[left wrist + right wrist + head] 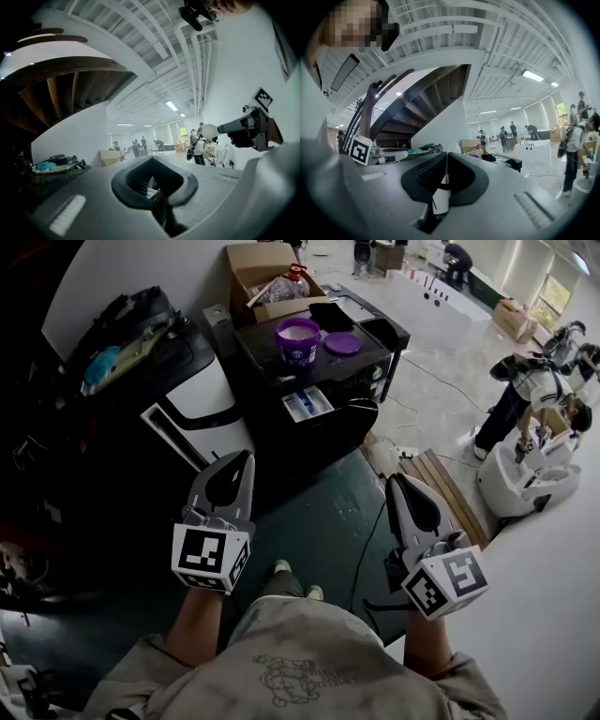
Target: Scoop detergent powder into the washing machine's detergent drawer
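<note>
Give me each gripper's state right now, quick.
Left gripper: shut, jaws together, holding nothing.
Right gripper: shut, jaws together, holding nothing.

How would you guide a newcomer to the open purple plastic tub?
Find the black washing machine with the open detergent drawer. On its top stands the round purple plastic tub, open, with pale contents. The flat purple lid lies beside it; only the tub stands tall.

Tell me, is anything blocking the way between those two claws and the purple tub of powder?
Nothing visible. Only floor lies between the left claw, the right claw and the washing machine. The purple tub stands open on its top, lid beside it.
</note>
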